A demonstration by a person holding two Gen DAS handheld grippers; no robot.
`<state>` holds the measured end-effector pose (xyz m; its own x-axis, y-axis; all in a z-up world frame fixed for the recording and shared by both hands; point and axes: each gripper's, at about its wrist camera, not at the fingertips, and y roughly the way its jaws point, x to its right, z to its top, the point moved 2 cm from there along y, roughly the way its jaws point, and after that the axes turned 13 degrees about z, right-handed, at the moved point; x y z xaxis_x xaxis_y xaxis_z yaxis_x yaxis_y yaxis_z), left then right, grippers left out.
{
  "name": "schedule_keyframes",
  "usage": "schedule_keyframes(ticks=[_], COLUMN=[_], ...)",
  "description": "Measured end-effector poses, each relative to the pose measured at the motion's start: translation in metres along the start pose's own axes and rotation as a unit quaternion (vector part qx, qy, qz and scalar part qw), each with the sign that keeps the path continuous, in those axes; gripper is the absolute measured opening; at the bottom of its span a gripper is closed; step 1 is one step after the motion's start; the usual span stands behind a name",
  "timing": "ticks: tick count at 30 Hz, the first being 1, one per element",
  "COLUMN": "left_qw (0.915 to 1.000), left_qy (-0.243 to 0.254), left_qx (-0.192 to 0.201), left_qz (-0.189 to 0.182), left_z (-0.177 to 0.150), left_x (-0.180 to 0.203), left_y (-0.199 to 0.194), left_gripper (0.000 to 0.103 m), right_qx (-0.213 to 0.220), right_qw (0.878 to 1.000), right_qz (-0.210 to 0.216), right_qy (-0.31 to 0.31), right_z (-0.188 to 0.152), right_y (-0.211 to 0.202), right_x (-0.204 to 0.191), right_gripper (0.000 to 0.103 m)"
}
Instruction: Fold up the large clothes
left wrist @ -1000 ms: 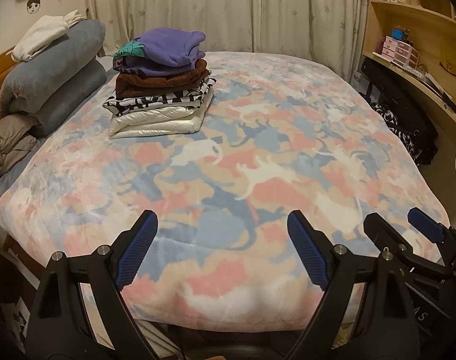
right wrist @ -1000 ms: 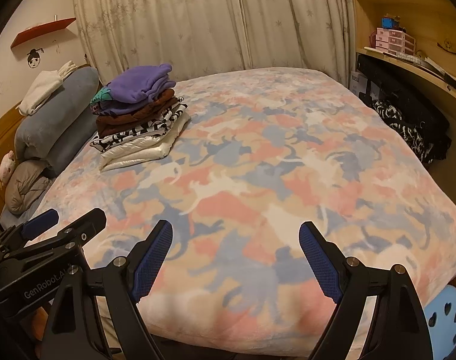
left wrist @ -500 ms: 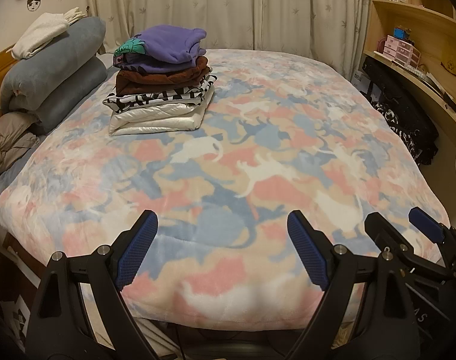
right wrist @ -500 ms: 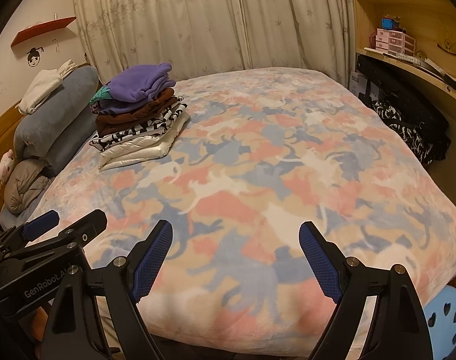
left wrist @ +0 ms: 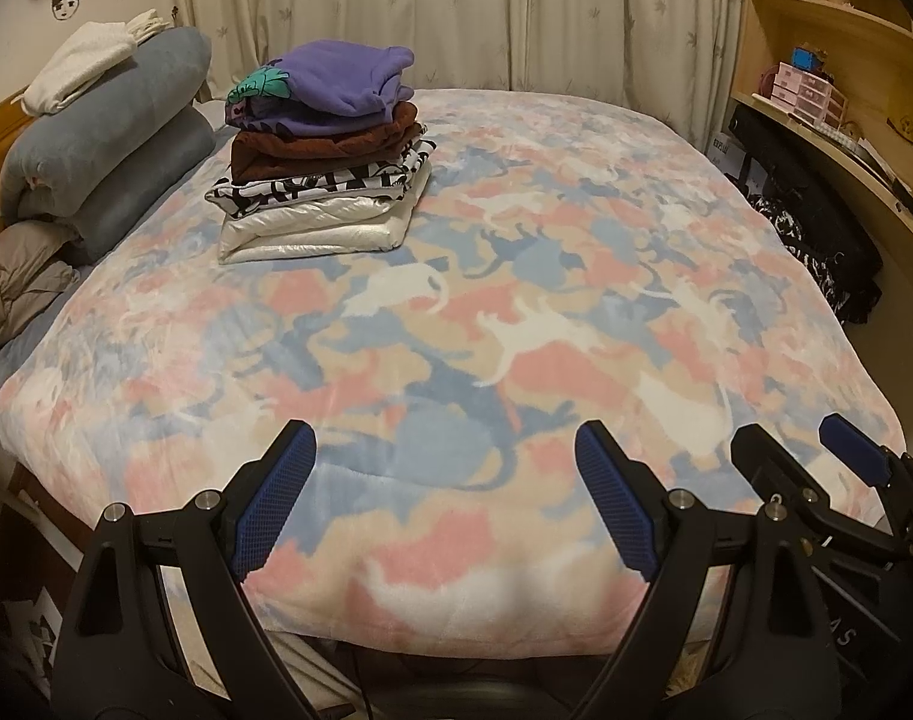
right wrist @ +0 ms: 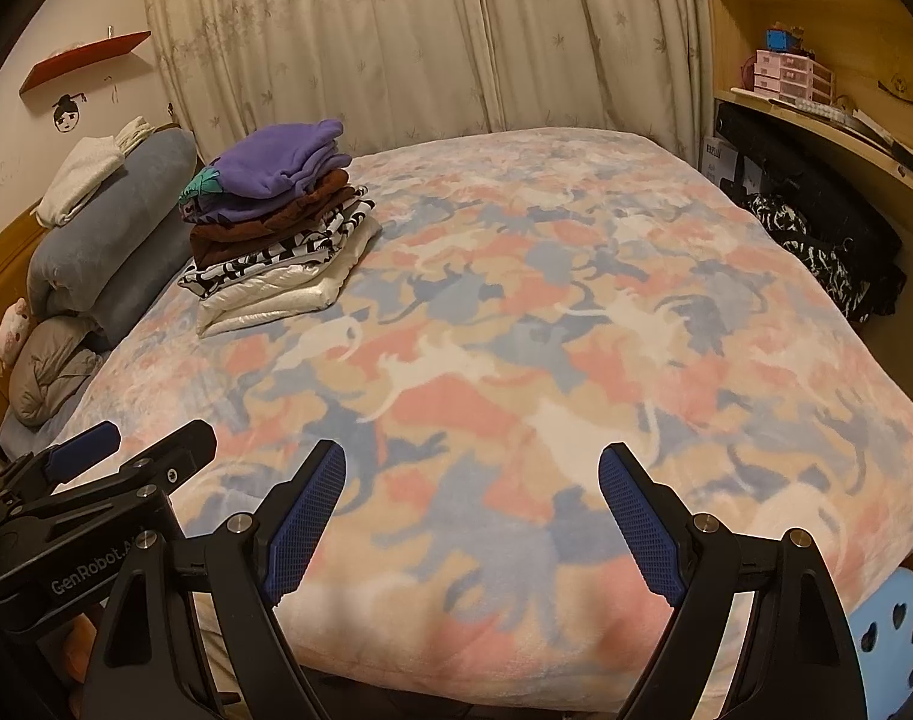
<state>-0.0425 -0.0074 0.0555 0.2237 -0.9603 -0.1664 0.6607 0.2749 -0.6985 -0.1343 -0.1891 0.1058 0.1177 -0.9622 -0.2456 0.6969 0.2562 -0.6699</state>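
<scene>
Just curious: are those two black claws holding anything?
No. The left gripper and the right gripper both gape open above the pastel cat-print blanket, holding nothing.

Counts, approx where hidden: 1 stack of folded clothes (left wrist: 324,156) w/ 4 visible layers – 1 purple top (left wrist: 342,84), 1 brown garment (left wrist: 324,147), 1 black & white patterned piece (left wrist: 318,186), 1 shiny cream jacket (left wrist: 318,231) at bottom. 1 patterned blanket (left wrist: 456,324) on 1 bed. 2 grey-blue rolled pillows (left wrist: 102,144), 1 white folded item (left wrist: 78,63) on top, 1 beige cushion (left wrist: 18,288). 2 grippers: left gripper (left wrist: 444,462), right gripper (right wrist: 471,480), 2 blue-padded fingers each. 1 set of pink mini drawers (left wrist: 807,93) on shelf
</scene>
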Motion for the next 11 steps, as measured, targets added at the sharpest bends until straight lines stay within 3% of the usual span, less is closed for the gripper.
schedule_keyframes(ticks=[11], left_qw=[0.9999], left_qy=[0.004], left_qx=[-0.01], left_qz=[0.003], left_z=[-0.003], left_x=[0.0], left_y=[0.008], left_gripper=[0.087], right_qx=[-0.006], right_qw=[1.0], right_qz=[0.001], right_qy=[0.003], right_z=[-0.012], right_y=[0.005], right_x=[0.001], right_gripper=[0.087])
